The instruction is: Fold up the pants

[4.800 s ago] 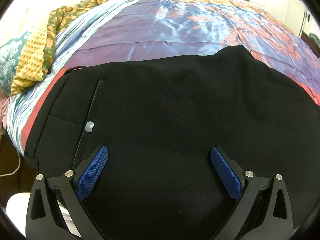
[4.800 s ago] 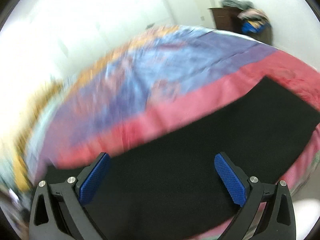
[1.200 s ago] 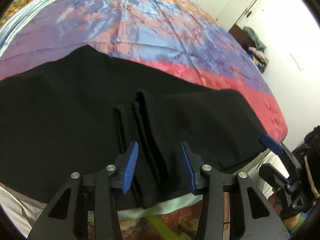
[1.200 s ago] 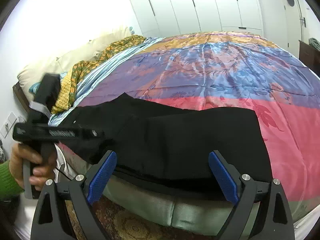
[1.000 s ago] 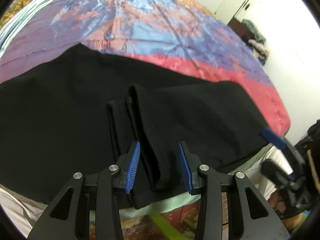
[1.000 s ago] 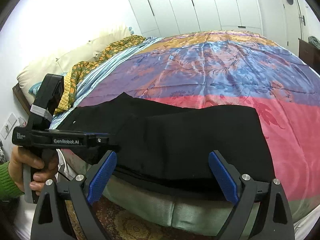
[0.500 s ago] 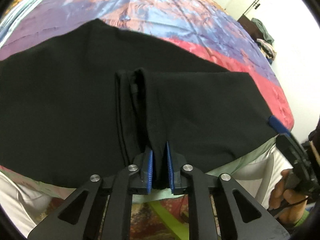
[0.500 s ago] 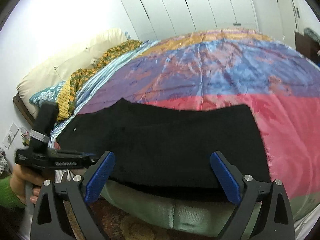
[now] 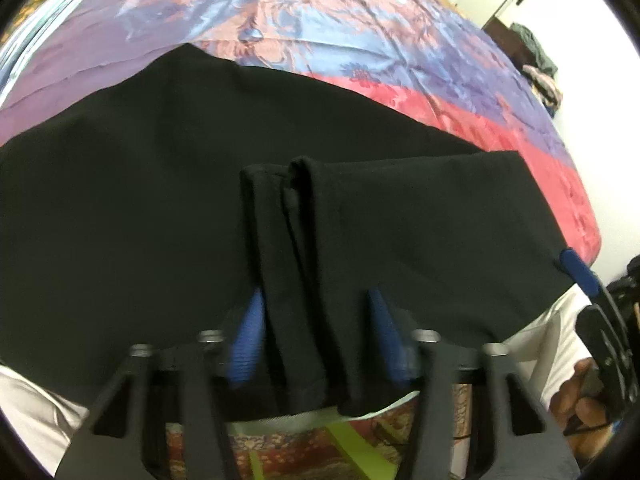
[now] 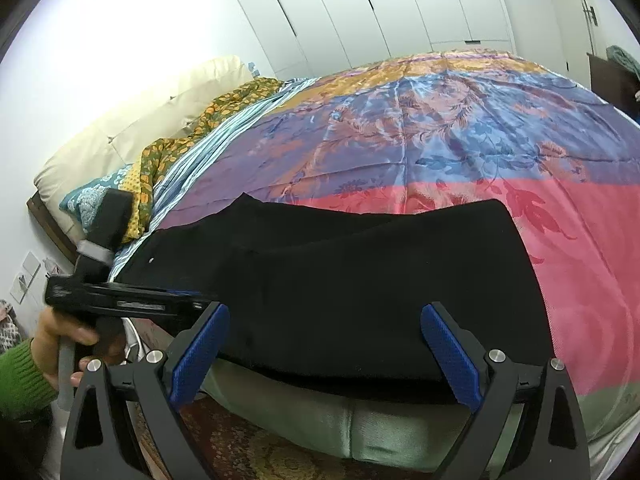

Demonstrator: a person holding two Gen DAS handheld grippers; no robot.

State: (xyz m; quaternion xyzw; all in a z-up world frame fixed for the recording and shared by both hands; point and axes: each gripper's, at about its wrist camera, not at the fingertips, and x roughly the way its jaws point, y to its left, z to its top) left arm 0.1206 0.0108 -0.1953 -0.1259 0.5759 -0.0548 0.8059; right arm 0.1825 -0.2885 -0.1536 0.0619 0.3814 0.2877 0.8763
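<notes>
Black pants [image 9: 160,200] lie across the near edge of the bed, folded over so their leg hems [image 9: 296,240] sit in a narrow bundle on top. My left gripper [image 9: 316,300] points down at that bundle. Its blurred blue pads stand apart on either side of the hems, and I see no pinch. In the right wrist view the same pants [image 10: 360,280] spread from left to right. My right gripper [image 10: 324,312] hangs open at the bed's edge, with nothing between its fingers.
A satin bedspread [image 10: 440,132] in blue, purple and red covers the bed, with pillows [image 10: 132,132] at the head. A hand in a green sleeve [image 10: 24,376] holds the left gripper. A patterned rug [image 9: 300,452] lies below the bed edge. A dresser [image 9: 520,40] stands far right.
Half a second ago the left pads were nearly together on the hems; now they stand wider apart. The left gripper has come lower and closer. The right gripper has kept still.
</notes>
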